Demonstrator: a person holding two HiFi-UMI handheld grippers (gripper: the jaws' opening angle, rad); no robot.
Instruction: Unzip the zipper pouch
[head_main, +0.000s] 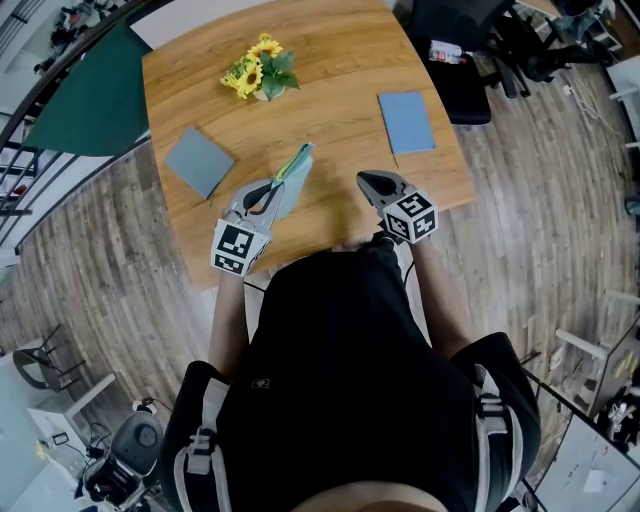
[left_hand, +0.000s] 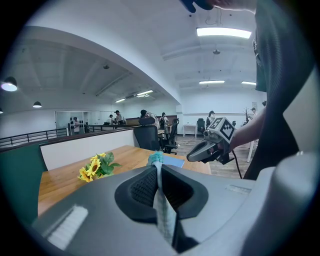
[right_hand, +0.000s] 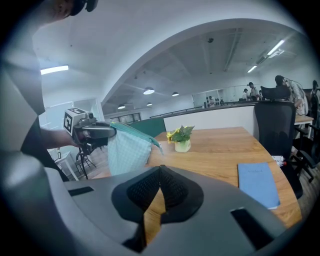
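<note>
The pale checked zipper pouch (head_main: 291, 180) with a teal zip hangs above the wooden table (head_main: 330, 50), held up at one end. My left gripper (head_main: 270, 193) is shut on it. In the left gripper view the pouch (left_hand: 161, 200) runs edge-on between the closed jaws, its teal end (left_hand: 155, 158) sticking out past them. In the right gripper view the pouch (right_hand: 127, 150) dangles from the left gripper (right_hand: 94, 131), zip along the top edge. My right gripper (head_main: 369, 181) is shut and empty, apart from the pouch to its right; its jaws (right_hand: 160, 172) meet with nothing between them.
A small pot of sunflowers (head_main: 262, 75) stands at the table's far side. A blue notebook (head_main: 406, 121) lies at the right, a grey-blue one (head_main: 199, 161) at the left. A black office chair (head_main: 455, 60) stands beyond the right corner.
</note>
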